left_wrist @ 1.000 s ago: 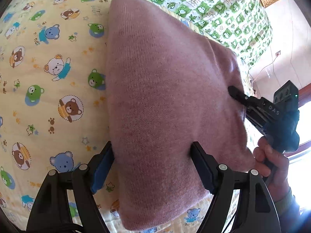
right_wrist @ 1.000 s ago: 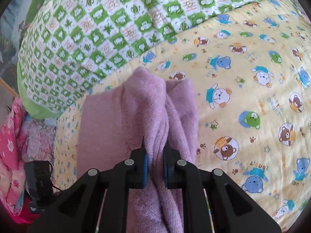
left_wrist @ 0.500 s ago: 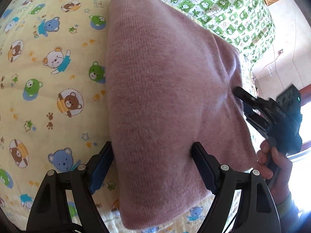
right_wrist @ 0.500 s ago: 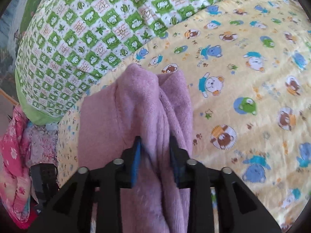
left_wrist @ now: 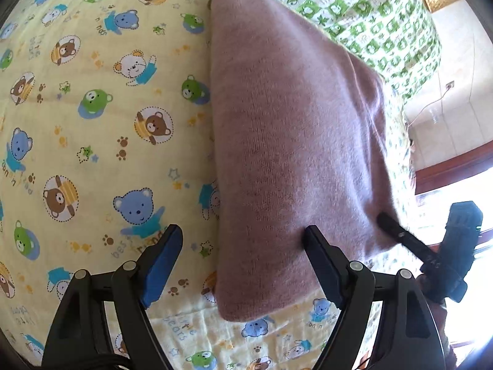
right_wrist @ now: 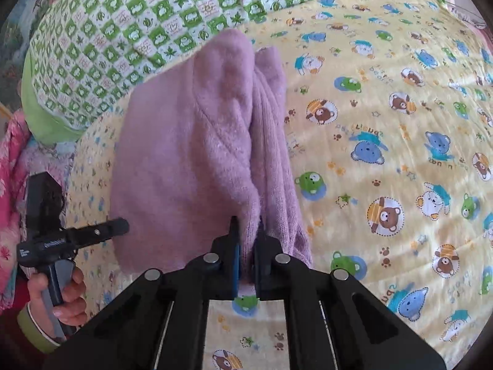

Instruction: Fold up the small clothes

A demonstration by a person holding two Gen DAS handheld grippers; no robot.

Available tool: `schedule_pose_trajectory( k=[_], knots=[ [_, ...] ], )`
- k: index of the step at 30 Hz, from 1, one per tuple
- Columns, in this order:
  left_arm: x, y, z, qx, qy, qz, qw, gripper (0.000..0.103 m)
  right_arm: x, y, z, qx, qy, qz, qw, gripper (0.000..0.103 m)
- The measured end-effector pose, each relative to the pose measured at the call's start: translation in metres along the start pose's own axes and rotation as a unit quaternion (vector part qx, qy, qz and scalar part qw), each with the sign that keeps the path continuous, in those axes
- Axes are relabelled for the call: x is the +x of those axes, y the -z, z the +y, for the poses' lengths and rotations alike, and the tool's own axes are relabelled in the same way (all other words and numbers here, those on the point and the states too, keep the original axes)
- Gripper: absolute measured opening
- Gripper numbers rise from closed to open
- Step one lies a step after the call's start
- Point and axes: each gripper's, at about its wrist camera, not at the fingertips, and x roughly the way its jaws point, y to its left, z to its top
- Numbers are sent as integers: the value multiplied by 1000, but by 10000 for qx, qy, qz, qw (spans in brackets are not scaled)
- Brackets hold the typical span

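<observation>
Right wrist view: the right gripper (right_wrist: 246,240) is clamped on a pinched-up ridge of the mauve knit garment (right_wrist: 185,154), near its close edge. Its jaws have just been closing, and the fabric sits squeezed between the blue pads. Two thick folds rise ahead of the jaws, a smooth one on the left and a ribbed one on the right, touching along their length. The rest of the garment lies flat to the left on the yellow teddy-bear sheet (right_wrist: 385,123). A green-and-white checked quilt (right_wrist: 138,21) lies beyond it, at the far side of the bed. Pink floral fabric (right_wrist: 12,154) bunches at the left edge. The left gripper (right_wrist: 120,225) shows at lower left, held by a hand (right_wrist: 61,302), its tip just beside the garment's left edge.

Left wrist view: the left gripper (left_wrist: 243,231) stands wide apart and holds nothing. One finger is over the bare sheet (left_wrist: 92,123); the other sits against the folded garment (left_wrist: 292,123), whose near left edge lies between them. The right gripper (left_wrist: 388,220) meets the garment's right-hand edge. No containers in either view.
</observation>
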Motion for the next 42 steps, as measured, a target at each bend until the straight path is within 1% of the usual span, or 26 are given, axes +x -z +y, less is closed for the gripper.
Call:
schedule_pose_trajectory(
  k=[2, 5, 7, 9, 11, 13, 14, 15, 18, 19, 21, 25, 30, 34, 42],
  knots=[
    [3, 0, -7, 118, -82, -18, 9999, 81, -8, 0, -5, 32, 124, -144, 9998, 7],
    [16, -1, -19, 257, -130, 74, 9996, 81, 1, 4, -21, 126, 318, 0, 9994, 7],
    [24, 0, -24, 353, -189, 144, 9991, 81, 10, 10, -29, 220, 271, 96, 9993, 6],
    [25, -1, -27, 424, -221, 149, 9987, 81, 7, 9, -30, 311, 173, 61, 9993, 9],
    [22, -3, -28, 415, -143, 143, 9989, 81, 0, 6, -28, 358, 64, 27, 9993, 17],
    [19, -8, -26, 342, -62, 149, 9993, 81, -9, 3, -26, 402, -20, -20, 9992, 32],
    [15, -8, -21, 317, -27, 141, 9994, 81, -14, 0, -25, 408, -29, -89, 9991, 36],
    [13, -10, -20, 266, 18, 123, 9996, 81, -19, -3, -24, 418, -34, -189, 9989, 42],
    [5, -20, -14, 142, 156, 21, 9998, 81, -25, -15, -21, 512, -148, -440, 9976, 52],
    [3, -24, -13, 114, 171, -18, 9998, 81, -24, -20, -20, 539, -189, -464, 9973, 55],
    [-1, -32, -11, 51, 197, -70, 9998, 81, -18, -29, -16, 505, -264, -468, 9973, 57],
    [-5, -47, -6, -112, 252, -155, 9995, 81, -1, -47, -7, 384, -271, -441, 9979, 60],
    [-5, -61, 5, -227, 316, -175, 9991, 83, 17, -68, -3, 314, -388, -408, 9979, 65],
    [-2, -74, 10, -314, 440, -152, 9984, 83, 29, -83, -8, 315, -449, -347, 9979, 67],
    [22, -96, 2, -306, 428, -114, 9985, 83, 54, -102, -26, 475, -708, -122, 9963, 67]
  ],
)
